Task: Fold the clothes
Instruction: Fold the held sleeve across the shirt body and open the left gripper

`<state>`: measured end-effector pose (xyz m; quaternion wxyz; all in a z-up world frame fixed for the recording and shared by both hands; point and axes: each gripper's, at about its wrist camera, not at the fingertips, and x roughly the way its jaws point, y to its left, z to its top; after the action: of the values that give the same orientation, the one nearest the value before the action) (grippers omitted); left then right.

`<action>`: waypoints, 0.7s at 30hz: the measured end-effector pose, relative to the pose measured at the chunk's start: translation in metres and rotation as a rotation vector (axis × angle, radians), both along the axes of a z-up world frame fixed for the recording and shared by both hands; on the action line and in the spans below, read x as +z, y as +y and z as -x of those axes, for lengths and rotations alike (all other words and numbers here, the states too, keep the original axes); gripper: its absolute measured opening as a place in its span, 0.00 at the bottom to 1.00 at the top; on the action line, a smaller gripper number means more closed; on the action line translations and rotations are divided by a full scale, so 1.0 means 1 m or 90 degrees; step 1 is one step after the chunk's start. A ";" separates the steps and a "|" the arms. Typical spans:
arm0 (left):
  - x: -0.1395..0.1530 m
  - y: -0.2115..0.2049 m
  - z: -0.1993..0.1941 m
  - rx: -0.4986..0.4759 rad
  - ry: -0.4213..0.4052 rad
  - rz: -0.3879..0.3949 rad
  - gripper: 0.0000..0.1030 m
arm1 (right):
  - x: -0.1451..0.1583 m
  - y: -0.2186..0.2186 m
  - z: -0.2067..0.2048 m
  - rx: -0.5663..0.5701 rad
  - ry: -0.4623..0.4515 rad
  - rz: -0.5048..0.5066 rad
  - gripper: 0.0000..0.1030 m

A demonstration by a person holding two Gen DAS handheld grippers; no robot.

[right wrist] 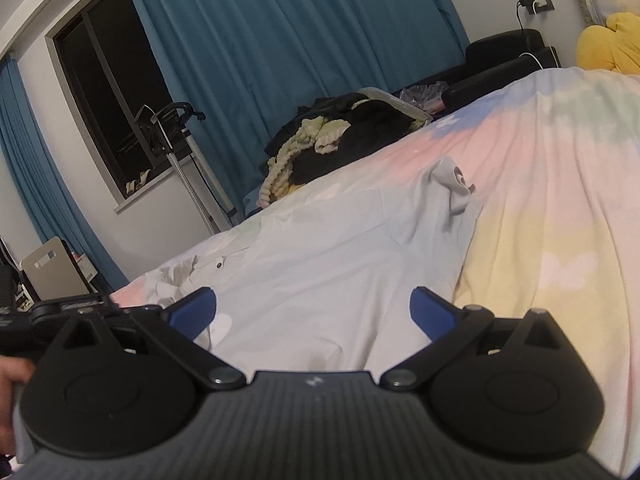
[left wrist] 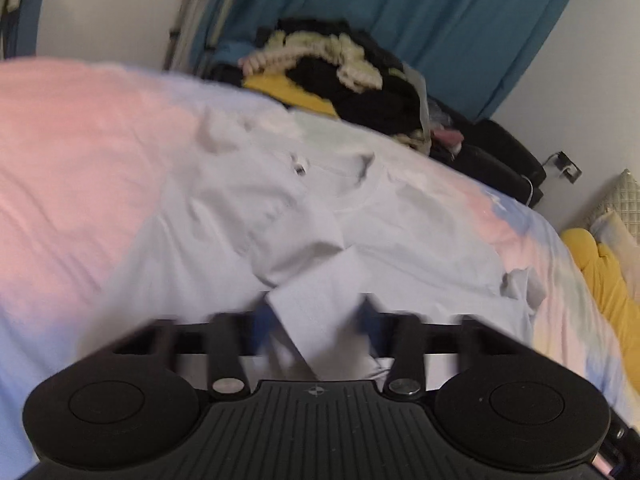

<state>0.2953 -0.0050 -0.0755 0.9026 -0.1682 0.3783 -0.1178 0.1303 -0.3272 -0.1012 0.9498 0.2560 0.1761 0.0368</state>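
across the middle of the bed, a pale lilac-white t-shirt [left wrist: 360, 216] lies spread and rumpled, its neckline turned toward the far edge and one sleeve bunched up at the side. a flap of the shirt's cloth rises into the left gripper [left wrist: 316, 312], whose blue pads are drawn in against the fabric on both sides, pinching it; that view is smeared with motion blur. the right gripper [right wrist: 312, 308] hangs just over the near part of the same shirt with its blue fingers [right wrist: 434, 312] spread wide and nothing between them. at the left edge of the right wrist view, part of a person's hand [right wrist: 12, 372] shows beside the other black gripper body.

under the shirt, the pastel bedspread [right wrist: 540, 220] runs in soft patches of pink, yellow, blue and green. beyond the far edge of the bed sits a heap of clothes [left wrist: 344, 76], mostly black with cream knit and a bit of yellow. teal curtains [right wrist: 280, 40] hang behind it, next to a dark window [right wrist: 112, 92]. toward the head of the bed, a yellow cushion [right wrist: 612, 40] rests near a pillow, and a charger is plugged into a wall socket [right wrist: 538, 2].
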 end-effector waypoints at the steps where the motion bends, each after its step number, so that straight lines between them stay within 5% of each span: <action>1: 0.002 -0.009 -0.005 -0.006 0.000 -0.011 0.06 | 0.000 0.000 0.001 0.000 0.001 -0.001 1.00; 7: 0.022 -0.050 -0.043 0.014 -0.061 -0.045 0.06 | 0.001 -0.001 -0.001 -0.005 -0.006 0.000 1.00; 14: -0.022 -0.075 -0.059 -0.015 -0.063 -0.113 0.10 | -0.007 0.003 -0.008 0.001 -0.001 0.030 1.00; 16: -0.022 -0.073 -0.052 -0.028 -0.062 -0.104 0.19 | -0.010 0.004 -0.009 0.003 0.001 0.041 1.00; 18: -0.015 -0.070 -0.042 -0.027 -0.077 -0.108 0.51 | -0.010 0.005 -0.011 0.005 0.000 0.045 1.00; 21: 0.007 -0.066 -0.014 -0.011 -0.130 -0.148 0.59 | -0.006 0.005 -0.010 0.003 -0.008 0.056 1.00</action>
<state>0.3095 -0.0706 -0.0681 0.9488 -0.0466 0.2968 -0.0975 0.1403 -0.3224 -0.1076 0.9612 0.2133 0.1720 0.0329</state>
